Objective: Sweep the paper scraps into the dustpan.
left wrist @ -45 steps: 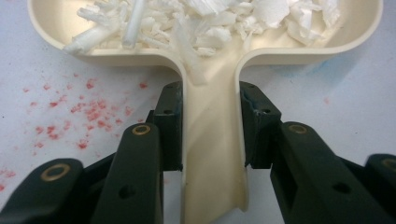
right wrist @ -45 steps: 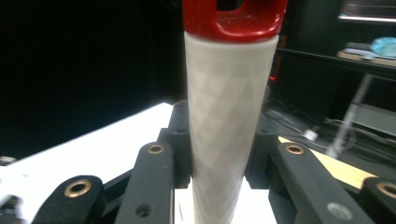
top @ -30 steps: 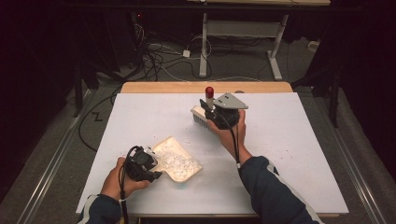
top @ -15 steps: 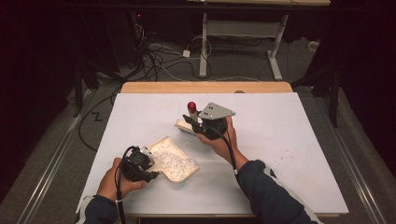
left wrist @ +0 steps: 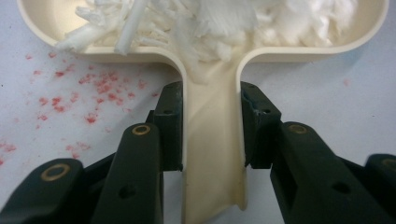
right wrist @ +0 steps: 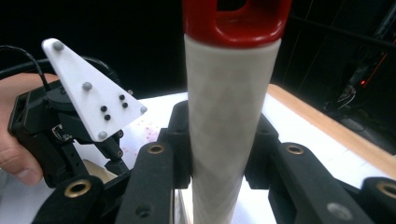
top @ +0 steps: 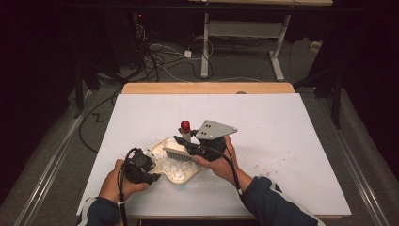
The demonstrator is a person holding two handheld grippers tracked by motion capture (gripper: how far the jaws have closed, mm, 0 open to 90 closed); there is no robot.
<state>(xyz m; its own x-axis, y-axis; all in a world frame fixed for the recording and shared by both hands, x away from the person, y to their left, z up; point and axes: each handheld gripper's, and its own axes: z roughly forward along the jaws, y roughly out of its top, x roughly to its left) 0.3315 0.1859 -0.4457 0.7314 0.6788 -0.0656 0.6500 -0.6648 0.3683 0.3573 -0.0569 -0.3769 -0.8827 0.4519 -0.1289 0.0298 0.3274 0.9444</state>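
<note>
A: In the lower middle of the high view, what is going on?

B: The left tool is clamped on the flat handle of the cream plastic dustpan, pinning it to the white table. The pan's tray holds a heap of white shredded scraps.

A: And the other hand?

B: The right tool is closed tight on the white handle of a small brush with a red cap, handle upright, bristles hanging over the pan's far rim.

A: So which step?

B: Sweeping into the pan, I'd judge, near its end. Red crumbs lie on the table beside the tray in the left gripper view. Next probably calls for drawing the bristles across those toward the pan's mouth, with the pan held flat.
</note>
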